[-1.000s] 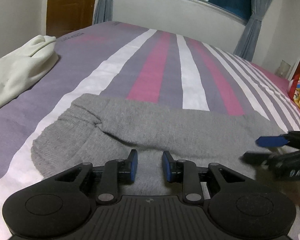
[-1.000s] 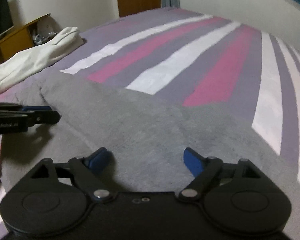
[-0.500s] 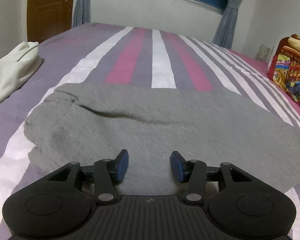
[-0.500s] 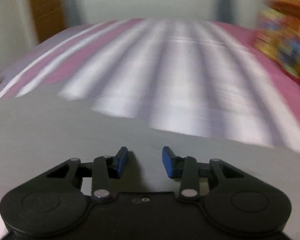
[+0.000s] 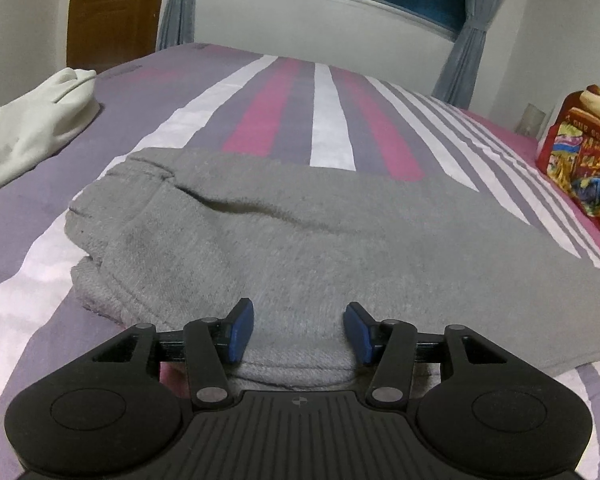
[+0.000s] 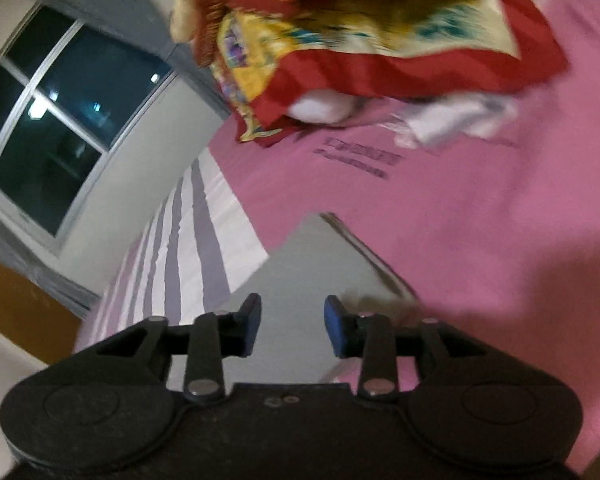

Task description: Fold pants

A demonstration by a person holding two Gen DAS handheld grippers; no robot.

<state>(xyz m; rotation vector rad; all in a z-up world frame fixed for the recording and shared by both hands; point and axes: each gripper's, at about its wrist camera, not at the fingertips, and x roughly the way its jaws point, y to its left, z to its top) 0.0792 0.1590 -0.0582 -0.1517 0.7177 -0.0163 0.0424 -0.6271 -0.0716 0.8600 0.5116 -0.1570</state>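
Striped in pink, white and purple, the bed (image 5: 328, 128) carries everything that matters to you. The pants (image 5: 320, 232) lie flat across its near part, grey and already doubled leg on leg, their long axis running crosswise to your left claw (image 5: 299, 330): one bunched end sits toward the bed's left edge, and the length runs off to the right, toward the pink side by the pillow (image 5: 580, 160).

Your left claw points down over the near edge of the pants, close to that left end. Its jaws have just been opening and now stand apart, with the near hem between the pads but not pinched, so nothing is held there.

Your right claw (image 6: 292, 326) is out at the far right end. In its blurred, rolled view a grey corner of the pants (image 6: 320, 272) pokes forward from between the jaws onto the plain pink sheet (image 6: 480, 216). Those jaws narrowed sharply and have just eased out a touch; they stand apart, with the cloth between or just under them, though the blur will not let you tell whether the pads touch it. I read it as not yet gripped.

The next fold likely brings one end over to the other along that long axis. Your right hand is the one at the free end, so it has the shorter reach to a grip; your left sits well placed to hold the other end down.

A white garment (image 5: 28, 132) lies near the bed's left edge, well apart from the pants.
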